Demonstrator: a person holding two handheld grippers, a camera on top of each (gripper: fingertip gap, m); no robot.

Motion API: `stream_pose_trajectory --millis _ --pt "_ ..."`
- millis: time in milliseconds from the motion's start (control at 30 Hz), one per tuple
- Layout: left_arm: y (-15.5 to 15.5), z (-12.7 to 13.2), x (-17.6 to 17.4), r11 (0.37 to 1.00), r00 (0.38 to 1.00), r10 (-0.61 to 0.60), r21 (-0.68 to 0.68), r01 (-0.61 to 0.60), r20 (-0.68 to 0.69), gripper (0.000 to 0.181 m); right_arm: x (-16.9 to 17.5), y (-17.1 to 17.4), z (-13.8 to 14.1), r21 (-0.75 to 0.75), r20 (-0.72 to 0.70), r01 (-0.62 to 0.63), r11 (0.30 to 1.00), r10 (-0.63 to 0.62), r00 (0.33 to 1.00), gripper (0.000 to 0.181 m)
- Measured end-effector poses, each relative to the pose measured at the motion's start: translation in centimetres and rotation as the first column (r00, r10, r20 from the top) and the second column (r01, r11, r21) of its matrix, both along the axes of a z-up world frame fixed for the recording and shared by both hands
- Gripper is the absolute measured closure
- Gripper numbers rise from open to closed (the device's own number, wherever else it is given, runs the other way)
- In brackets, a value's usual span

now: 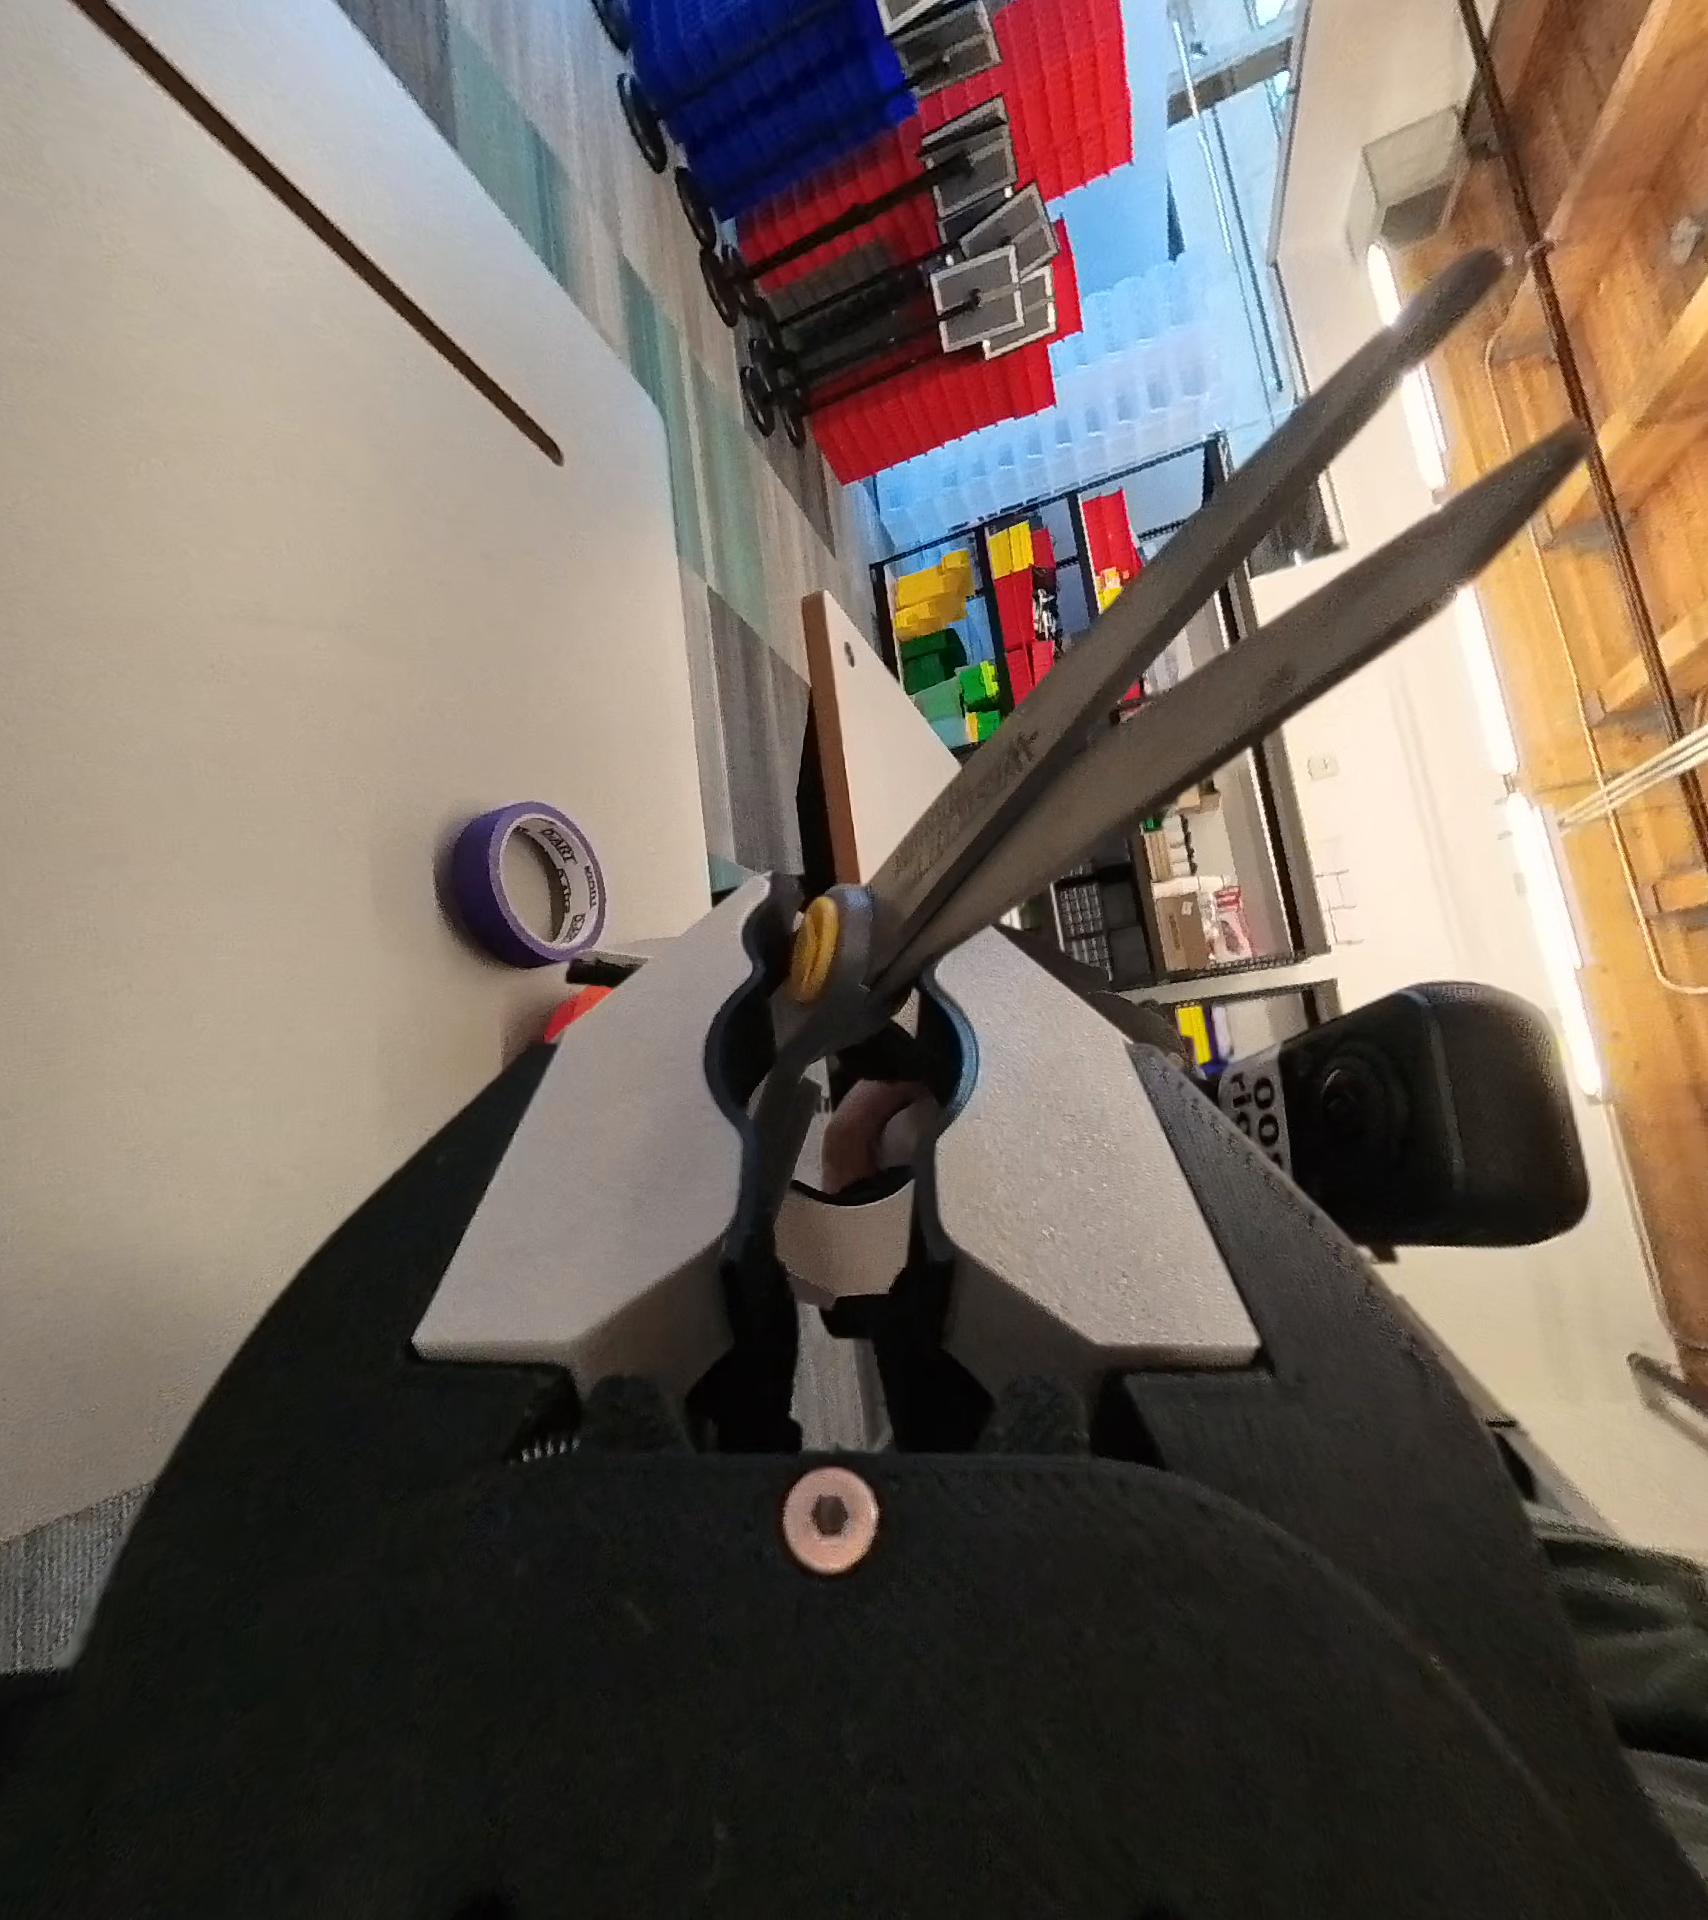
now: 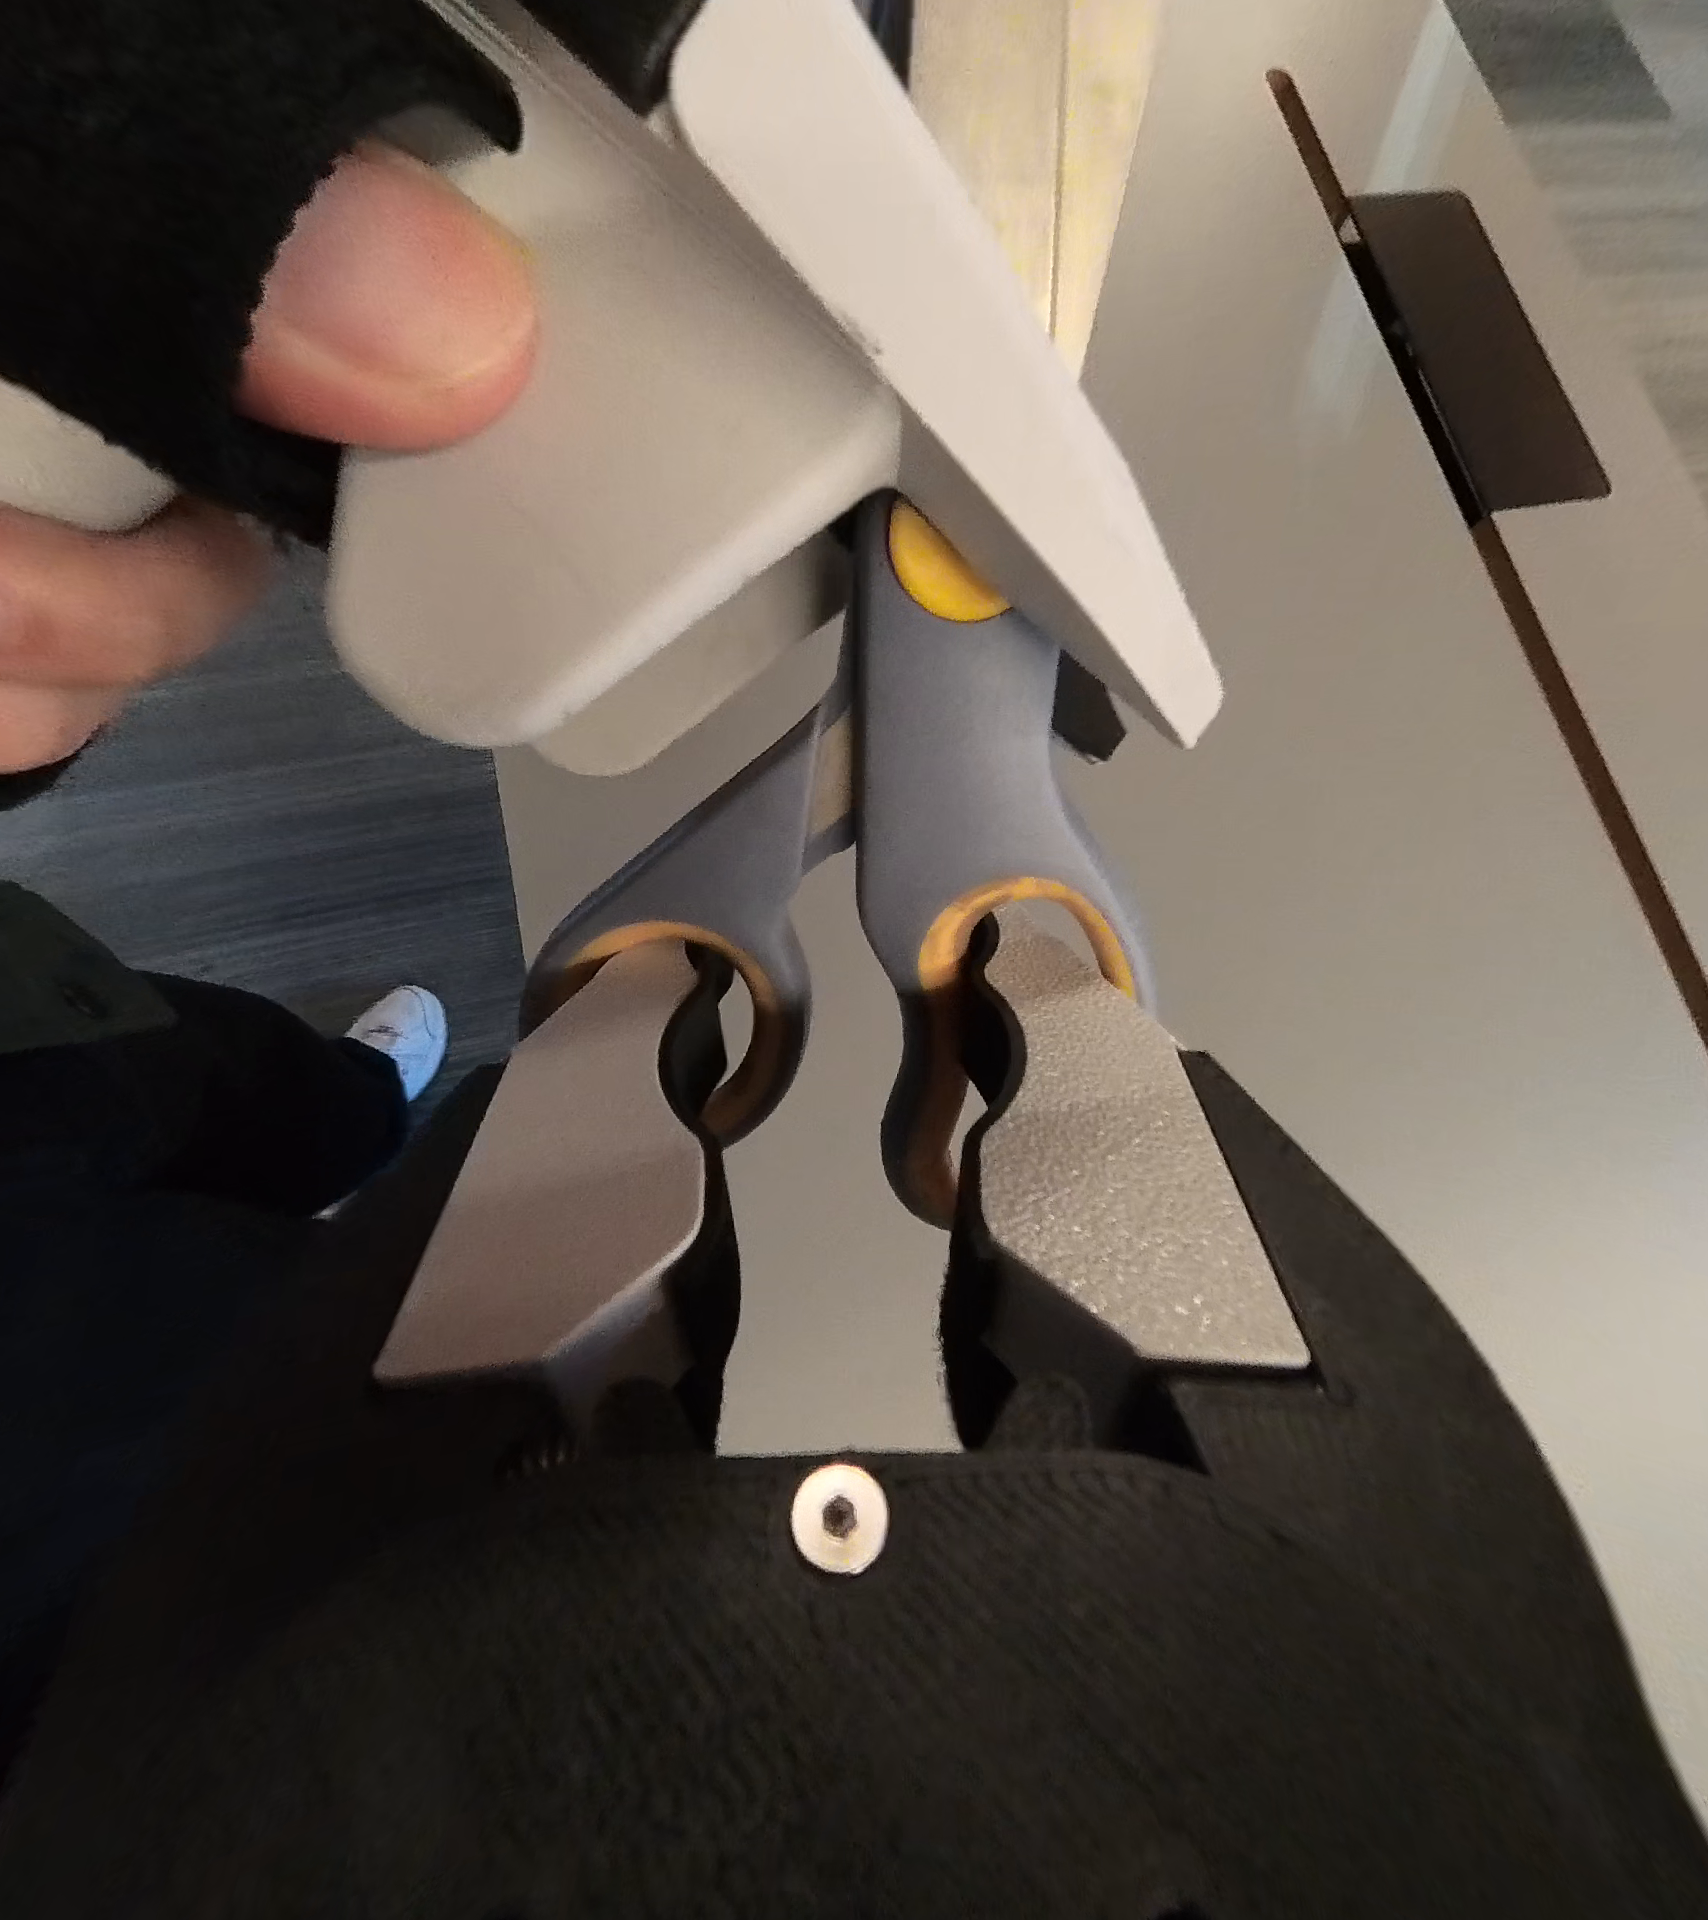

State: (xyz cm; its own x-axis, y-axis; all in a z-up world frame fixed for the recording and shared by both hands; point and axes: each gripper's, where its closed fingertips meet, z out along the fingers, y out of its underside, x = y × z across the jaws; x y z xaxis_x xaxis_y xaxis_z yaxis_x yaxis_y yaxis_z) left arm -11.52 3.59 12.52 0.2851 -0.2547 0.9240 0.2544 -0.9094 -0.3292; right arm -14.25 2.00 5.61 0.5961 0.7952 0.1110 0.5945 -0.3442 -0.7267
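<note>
Grey scissors with a yellow pivot are held in the air between both grippers. My left gripper is shut on the scissors at the pivot. The dark blades stand apart and point up and right. In the right wrist view the scissors' grey handles point toward me. My right gripper is open, with one finger inside each yellow-lined handle loop. The left gripper clamps the pivot from above, held by a hand in a black fingerless glove.
A purple tape roll stands on the white table, with a small red object beside it. A black plate sits at the table's slot. Shelves of coloured bins stand behind. A person's shoe is on the floor. The tips of one gripper are about 7 cm away from the tips of the other.
</note>
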Motion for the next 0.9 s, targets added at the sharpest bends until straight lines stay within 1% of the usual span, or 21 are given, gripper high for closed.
stream_pose_trajectory --millis 100,200,267,400,500,567,667,733,767,900 --pt "0.0 -1.3 0.1 0.998 0.999 -0.048 -0.051 0.047 -0.026 0.162 0.0 -0.5 -1.2 -0.098 -0.004 -0.011 0.995 0.01 1.0 0.141" --pt "0.1 -2.5 0.2 0.984 0.995 -0.088 -0.154 0.093 0.035 0.16 -0.4 -1.5 -1.7 -0.254 -0.123 -0.04 0.966 0.009 0.992 0.147" --pt "0.1 -3.0 0.3 0.981 0.993 -0.104 -0.157 0.111 0.053 0.16 -0.3 -1.9 -2.2 -0.296 -0.136 -0.049 0.954 0.009 0.991 0.15" --pt "0.1 -3.0 0.1 0.977 0.985 -0.082 -0.182 0.109 0.152 0.157 -0.2 -1.8 -2.6 -0.274 -0.1 -0.026 0.961 -0.002 0.995 0.151" --pt "0.3 -2.6 -0.1 0.98 0.978 -0.065 -0.174 0.1 0.196 0.156 0.0 -1.0 -2.4 -0.185 -0.041 0.015 0.983 -0.023 0.999 0.15" --pt "0.4 -2.3 -0.2 0.983 0.978 -0.072 -0.153 0.103 0.197 0.156 0.1 -0.6 -2.2 -0.139 -0.018 0.037 0.99 -0.04 0.999 0.149" --pt "0.5 -1.8 -0.4 0.986 0.979 -0.089 -0.125 0.113 0.185 0.157 -0.2 -0.3 -1.6 -0.105 -0.032 0.054 0.993 -0.058 0.998 0.146" --pt "0.6 -1.7 -0.4 0.987 0.98 -0.097 -0.108 0.117 0.175 0.157 -0.2 0.0 -1.5 -0.08 -0.016 0.058 0.995 -0.06 0.998 0.144" --pt "0.6 -1.7 -0.5 0.988 0.98 -0.099 -0.104 0.118 0.17 0.158 -0.2 0.1 -1.4 -0.072 -0.012 0.063 0.995 -0.064 0.998 0.137" --pt "0.6 -1.5 -0.8 0.988 0.98 -0.094 -0.101 0.113 0.177 0.157 -0.7 0.1 -1.2 -0.077 -0.042 0.049 0.996 -0.053 0.998 0.136"
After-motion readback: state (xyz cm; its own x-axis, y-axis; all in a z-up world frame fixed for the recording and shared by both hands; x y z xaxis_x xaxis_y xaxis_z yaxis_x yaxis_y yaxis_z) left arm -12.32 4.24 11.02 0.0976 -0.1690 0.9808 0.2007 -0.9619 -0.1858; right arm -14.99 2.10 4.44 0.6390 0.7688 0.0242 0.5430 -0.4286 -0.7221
